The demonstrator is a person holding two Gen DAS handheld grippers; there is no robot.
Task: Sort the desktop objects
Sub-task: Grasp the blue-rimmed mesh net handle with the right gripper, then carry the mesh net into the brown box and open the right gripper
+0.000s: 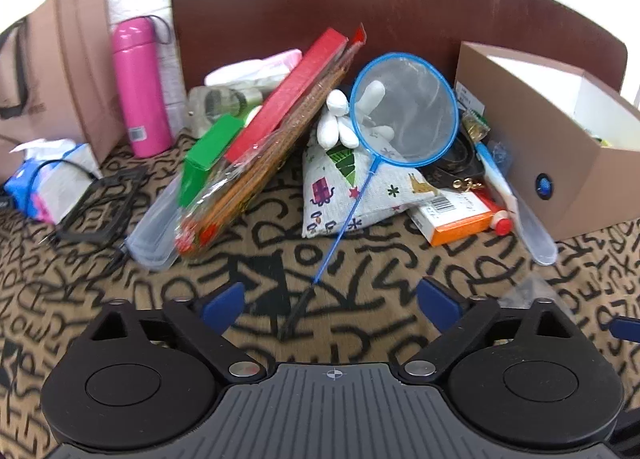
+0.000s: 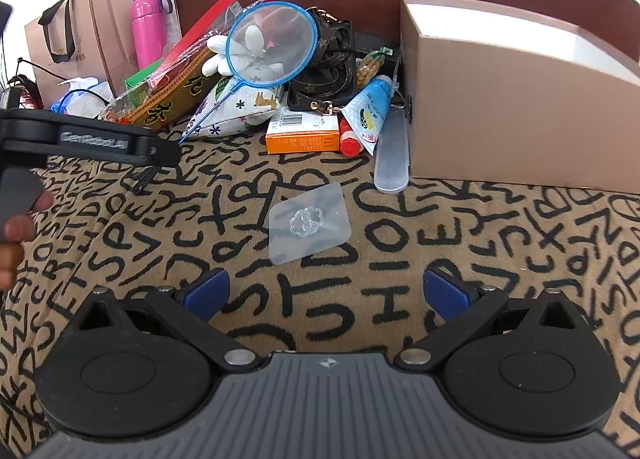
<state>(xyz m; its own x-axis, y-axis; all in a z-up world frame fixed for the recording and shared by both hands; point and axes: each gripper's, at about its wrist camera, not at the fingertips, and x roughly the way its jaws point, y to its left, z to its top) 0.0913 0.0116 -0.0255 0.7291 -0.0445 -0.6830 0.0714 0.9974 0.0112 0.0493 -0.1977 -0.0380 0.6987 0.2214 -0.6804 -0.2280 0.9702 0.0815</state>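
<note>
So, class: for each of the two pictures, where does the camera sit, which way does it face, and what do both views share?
Left wrist: sits on the left gripper, facing forward and down at the blue net and clutter; its open fingers show.
Right wrist: sits on the right gripper, facing a clear adhesive hook; its open fingers, the other gripper and a hand show.
Shared: net, pink bottle, cardboard box, patterned cloth.

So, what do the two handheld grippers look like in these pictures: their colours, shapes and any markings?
Both look alike. The left gripper and right gripper each have a ribbed grey body with a small cross mark, two round black discs, black link arms with silver pivots, and blue pads. Seen from the side in the right wrist view, the left one is black with pale lettering, too blurred to read. No cables or sleeves show.
</note>
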